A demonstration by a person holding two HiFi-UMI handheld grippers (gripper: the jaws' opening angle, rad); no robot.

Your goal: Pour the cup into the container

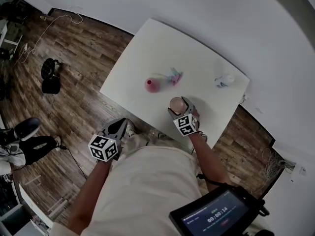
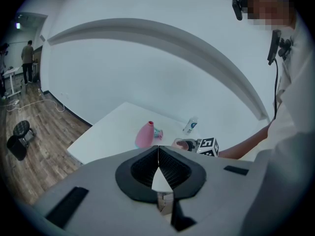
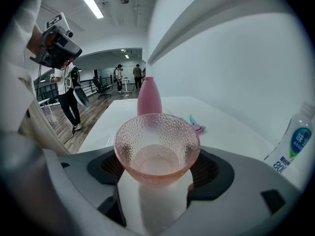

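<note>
**Q:** What carries the things, and where is there open room?

**A:** A white table (image 1: pixel 147 53) stands with its far edge along a white wall (image 1: pixel 206 9). Wood floor (image 1: pixel 83 82) lies open beyond the table's left edge and along its near edge, where the person stands. A black object (image 1: pixel 50 77) sits on the floor, well apart from the left edge. Most of the tabletop shows bare, widest toward the far left corner.

**Q:** What stands on the table?

**A:** A pink, narrow-necked container (image 1: pixel 152 85) stands upright near the middle, a little toward the near edge. A small teal and pink item (image 1: pixel 174 76) lies just beside it on the far side. A water bottle (image 1: pixel 224 80) stands near the far right corner, well apart from both.

**Q:** Where is the cup?

**A:** The cup (image 3: pixel 157 146), pink dimpled glass, sits upright and mouth-up just inside the table's near edge, near the container. The right gripper (image 1: pixel 183 113) pinches it, one jaw pressed against each side of the cup's lower half.

**Q:** And the other gripper?

**A:** The left gripper (image 2: pixel 158 156) hangs off the table, outside the near edge toward the near left corner, over the floor. Its jaws are pressed together with nothing between them.
</note>
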